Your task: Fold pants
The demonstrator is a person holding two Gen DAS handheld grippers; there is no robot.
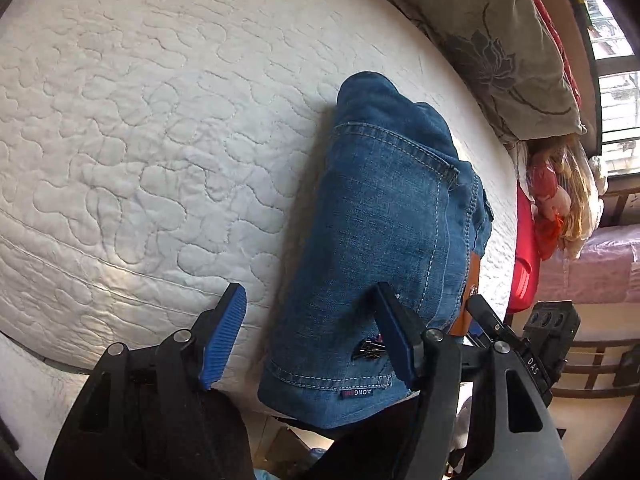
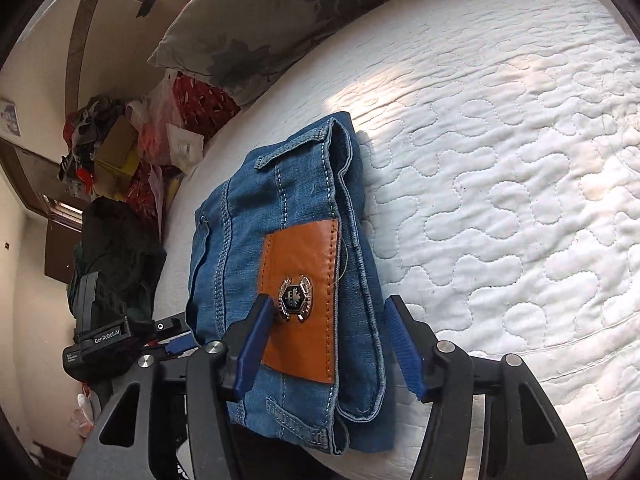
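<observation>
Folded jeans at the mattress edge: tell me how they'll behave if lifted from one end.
The folded jeans would probably sag and start unfolding, since the stacked layers lie loose. They look fairly heavy for their size: thick denim, several layers. The quilted mattress looks grippy, so a push would likely bunch them rather than slide them.

You're working over a bed with a white quilted mattress cover (image 2: 500,168), its stitching running in wavy, puzzle-like loops, and a patch of sunlight falls across it. Along the far edge lies a grey-beige pillow (image 2: 256,28) printed with dark flowers, with a red patterned cloth (image 2: 200,96) tucked beneath it. Beside the bed you have clutter — a cardboard box (image 2: 116,140), plastic bags and loose clothes heaped together. The wall (image 2: 36,64) is pale cream with dark wooden trim. From the left wrist view, a barred window (image 1: 616,92) lets in bright daylight, and a pink-covered surface (image 1: 592,268) sits below it.
</observation>
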